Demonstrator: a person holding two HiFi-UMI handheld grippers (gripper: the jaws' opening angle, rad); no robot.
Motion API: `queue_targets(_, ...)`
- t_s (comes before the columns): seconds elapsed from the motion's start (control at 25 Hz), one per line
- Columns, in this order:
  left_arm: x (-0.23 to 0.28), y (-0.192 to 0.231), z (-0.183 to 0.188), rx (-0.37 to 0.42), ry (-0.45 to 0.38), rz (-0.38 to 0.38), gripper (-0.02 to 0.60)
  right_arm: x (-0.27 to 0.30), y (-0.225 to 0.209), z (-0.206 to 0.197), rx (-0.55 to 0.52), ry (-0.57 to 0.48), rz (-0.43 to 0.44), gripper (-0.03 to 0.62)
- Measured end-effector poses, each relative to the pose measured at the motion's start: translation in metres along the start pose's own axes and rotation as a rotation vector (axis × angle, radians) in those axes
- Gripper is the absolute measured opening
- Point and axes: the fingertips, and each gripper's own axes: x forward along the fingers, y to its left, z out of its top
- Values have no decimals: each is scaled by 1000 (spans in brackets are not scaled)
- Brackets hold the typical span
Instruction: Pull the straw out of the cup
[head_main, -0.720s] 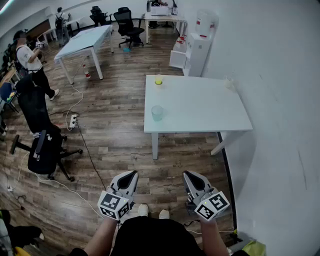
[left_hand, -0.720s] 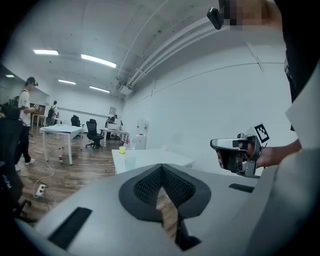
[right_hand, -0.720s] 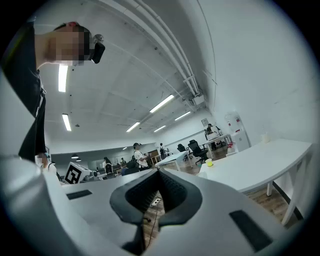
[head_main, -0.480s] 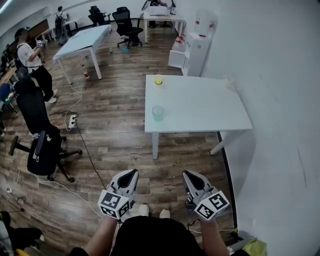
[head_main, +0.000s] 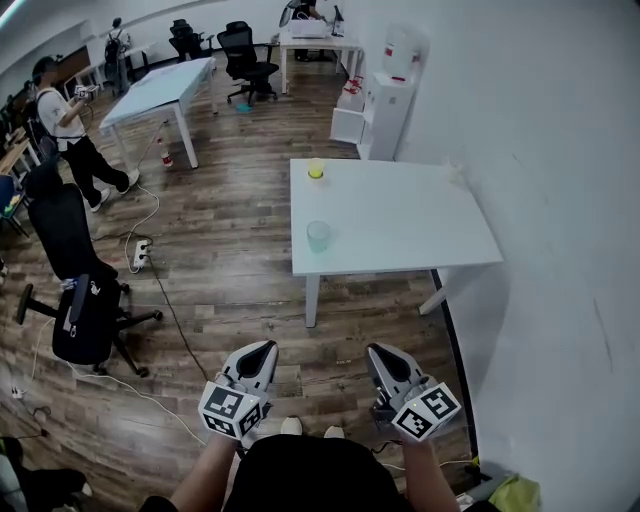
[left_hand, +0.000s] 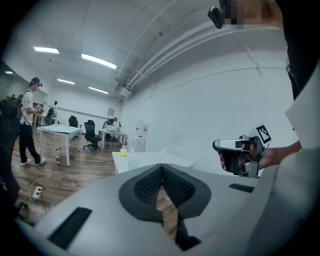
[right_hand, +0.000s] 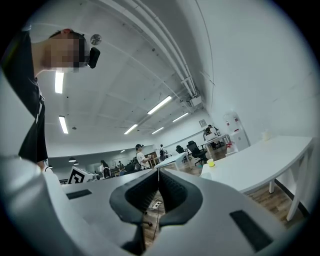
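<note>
A white table (head_main: 400, 215) stands ahead of me by the right wall. On its near left part is a clear pale-blue cup (head_main: 319, 236). A yellow cup (head_main: 316, 169) sits at its far left edge. A small clear thing (head_main: 455, 171) at the far right edge is too small to make out, and I see no straw. My left gripper (head_main: 264, 349) and right gripper (head_main: 378, 351) are held low over the floor, well short of the table. Both are shut with nothing in them. The left gripper view shows the clear cup (left_hand: 133, 163) far beyond the closed jaws.
Wooden floor lies between me and the table. A water dispenser (head_main: 385, 95) stands behind the table against the wall. Black office chairs (head_main: 85, 300) and a cable with a power strip (head_main: 140, 250) are at the left. A person (head_main: 65, 125) stands near another white table (head_main: 160, 85).
The head view has shifted slightly, so the table sits a little lower in it. The person at the left has stepped. Both grippers stay shut in the same place.
</note>
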Motion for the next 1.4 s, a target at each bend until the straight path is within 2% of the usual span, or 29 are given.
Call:
queue_targets(0.6, -23, 40, 5, 8, -25, -35, 14, 32, 31, -9, 13, -16, -4, 23)
queue_targets(0.96, -38, 61, -1, 1, -21, -28, 14, 48, 44, -13, 2, -8, -6, 23)
queue_targets(1.4, -21, 66, -3, 0, -13, -32, 14, 57, 23, -21, 24, -2, -17, 23)
